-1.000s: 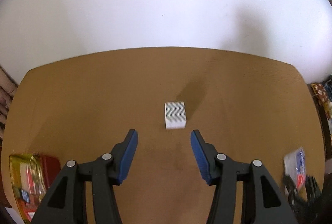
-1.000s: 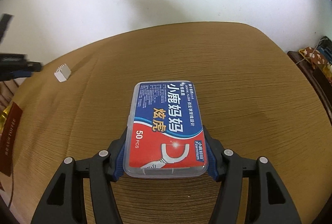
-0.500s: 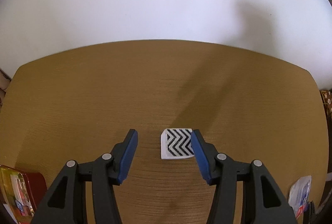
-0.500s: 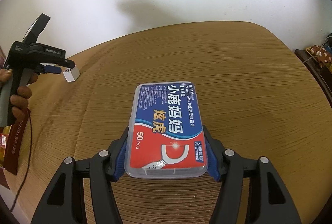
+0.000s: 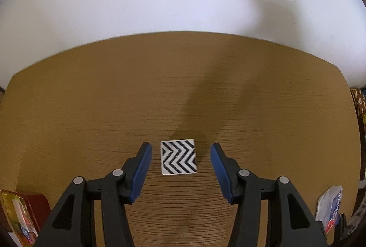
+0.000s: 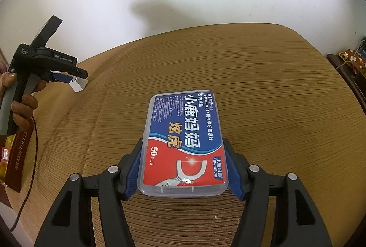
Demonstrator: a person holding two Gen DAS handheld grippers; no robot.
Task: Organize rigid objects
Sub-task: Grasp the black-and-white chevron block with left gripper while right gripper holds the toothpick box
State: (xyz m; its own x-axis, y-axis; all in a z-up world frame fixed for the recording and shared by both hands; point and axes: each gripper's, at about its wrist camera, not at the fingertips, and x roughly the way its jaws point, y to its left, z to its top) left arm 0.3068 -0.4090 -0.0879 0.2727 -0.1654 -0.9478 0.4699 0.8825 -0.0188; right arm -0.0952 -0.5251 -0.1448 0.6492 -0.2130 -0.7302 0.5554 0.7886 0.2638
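Right gripper (image 6: 183, 169): clamped on the floss box (image 6: 184, 144), unmoved, box over the table (image 6: 274, 98)
Left gripper (image 5: 180, 155): has come down to straddle the chevron block (image 5: 178, 157), pads clear of it
Meaning: the block looks ready to be pinched and sorted
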